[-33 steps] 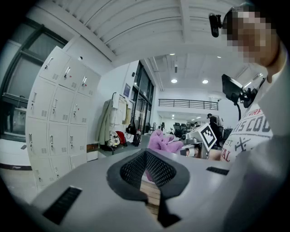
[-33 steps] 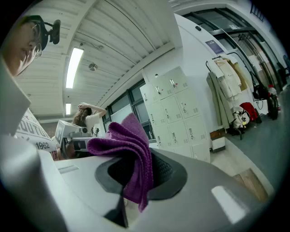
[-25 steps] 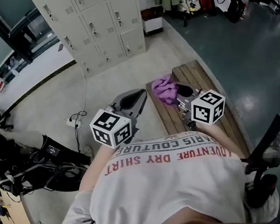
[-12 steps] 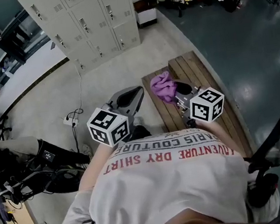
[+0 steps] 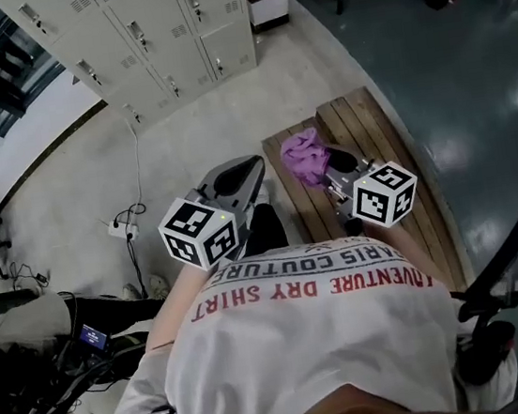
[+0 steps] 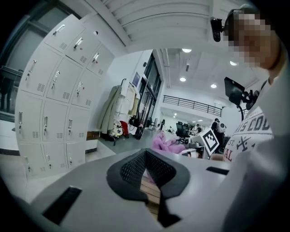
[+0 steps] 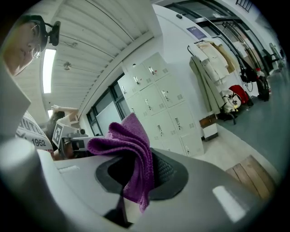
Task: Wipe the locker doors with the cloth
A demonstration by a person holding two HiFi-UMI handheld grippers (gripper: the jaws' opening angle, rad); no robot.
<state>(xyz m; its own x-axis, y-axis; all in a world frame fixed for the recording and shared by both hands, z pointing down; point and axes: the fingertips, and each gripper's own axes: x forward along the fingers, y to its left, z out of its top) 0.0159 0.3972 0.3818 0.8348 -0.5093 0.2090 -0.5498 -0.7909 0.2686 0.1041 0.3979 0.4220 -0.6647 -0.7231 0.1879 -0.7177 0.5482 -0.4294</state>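
**Carried cloth (image 5: pixel 303 156), lockers (image 5: pixel 156 35) not yet reached**

Vs 1 s ago: saw lockers slide up-left in head view, still well apart, so no wiping begun. Held purple cloth clamped in R gripper (image 5: pixel 331 161), bunched out past jaws, above bench (image 5: pixel 396 169) end. Kept L gripper (image 5: pixel 252 166) closed, empty.

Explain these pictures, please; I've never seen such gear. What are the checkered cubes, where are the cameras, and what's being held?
A person wears a head camera and holds a two-jaw gripper in each hand; the cubes are parts of those. The head view looks down past the shirt at the left gripper, right gripper, a bench and lockers. The other two views come from cameras riding on each gripper, looking along its jaws. The right gripper is shut on a purple cloth; the left is shut and empty.
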